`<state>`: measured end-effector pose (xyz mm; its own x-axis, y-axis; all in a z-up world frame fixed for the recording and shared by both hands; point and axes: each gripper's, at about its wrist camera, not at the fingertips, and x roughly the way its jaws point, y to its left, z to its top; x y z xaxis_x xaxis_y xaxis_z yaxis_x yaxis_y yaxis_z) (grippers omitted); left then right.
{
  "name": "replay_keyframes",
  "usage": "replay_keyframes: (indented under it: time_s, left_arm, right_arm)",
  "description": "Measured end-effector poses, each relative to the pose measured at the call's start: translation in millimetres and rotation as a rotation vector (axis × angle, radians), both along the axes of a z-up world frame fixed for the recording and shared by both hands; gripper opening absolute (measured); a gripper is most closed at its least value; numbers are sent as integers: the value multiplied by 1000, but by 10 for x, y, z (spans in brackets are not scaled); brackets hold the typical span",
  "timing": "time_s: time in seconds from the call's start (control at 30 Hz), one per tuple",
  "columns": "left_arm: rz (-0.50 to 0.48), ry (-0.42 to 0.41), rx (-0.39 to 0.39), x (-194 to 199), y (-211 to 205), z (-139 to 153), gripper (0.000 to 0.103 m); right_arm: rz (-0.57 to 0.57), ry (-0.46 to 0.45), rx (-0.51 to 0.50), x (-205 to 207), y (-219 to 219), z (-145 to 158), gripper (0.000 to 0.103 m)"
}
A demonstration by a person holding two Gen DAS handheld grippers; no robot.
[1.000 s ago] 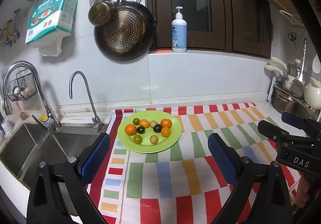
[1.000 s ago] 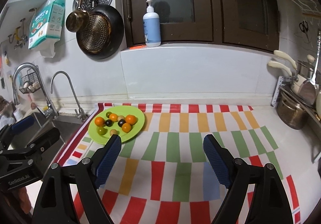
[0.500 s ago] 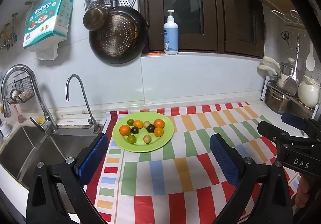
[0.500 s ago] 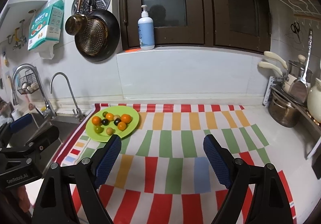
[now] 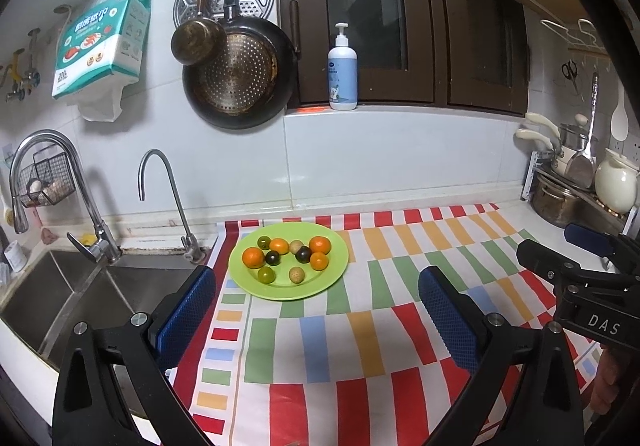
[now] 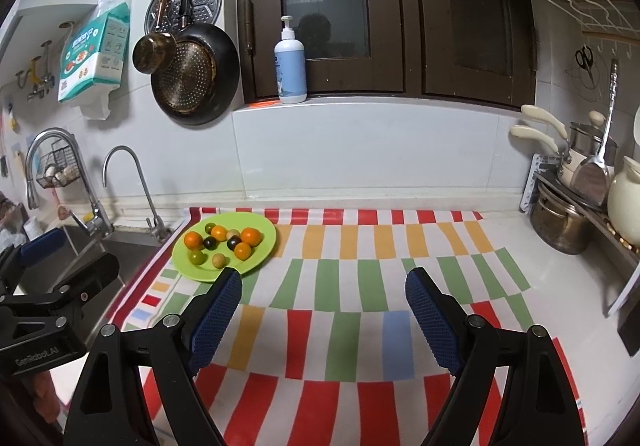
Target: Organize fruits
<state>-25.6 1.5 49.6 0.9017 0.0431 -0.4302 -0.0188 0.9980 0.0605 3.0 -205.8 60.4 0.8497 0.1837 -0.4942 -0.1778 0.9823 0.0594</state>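
Observation:
A green plate [image 5: 332,270] sits at the back left of a striped cloth and holds several small fruits: orange ones [image 5: 253,257], dark ones [image 5: 303,254], green ones [image 5: 265,275] and tan ones [image 5: 296,275]. The plate also shows in the right wrist view [image 6: 264,252]. My left gripper [image 5: 318,320] is open and empty, above the cloth in front of the plate. My right gripper [image 6: 323,320] is open and empty, over the cloth to the right of the plate.
A steel sink [image 5: 52,298] with two taps [image 5: 160,186] lies left of the cloth. Pots and a white kettle [image 6: 626,202] stand on a rack at the right. A pan [image 5: 240,78] hangs on the wall; a pump bottle [image 5: 342,74] stands on the sill.
Both grippers have pulled back and risen a little, so the plate looks smaller and farther. Both stay open and empty. The fruits have not moved.

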Motion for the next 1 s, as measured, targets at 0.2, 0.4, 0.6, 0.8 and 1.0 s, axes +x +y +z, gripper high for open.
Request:
replay_keyframes:
  time_s: [0.2,0.4,0.6,0.8,1.0]
  left_arm:
    - [5,1,10,-7,-17,2,103]
    - [5,-2,18,-22,-31,0,103]
    - [2,-3,25,-26,-37,0,103]
    - [-7,-5,32,-32,-42,-1,103]
    - [-3,-7,30,-40,-45,-8,103]
  right_arm:
    - [0,-1,-1,-15,-7,9,85]
    - [-1,-1,0,-22,-16,21,85]
    - [-2,-2,-1,-33,-34,26,85]
    - [-1,0,-1,-35,-38,24,85]
    - [-1,0,-2,-39,-37,26,85]
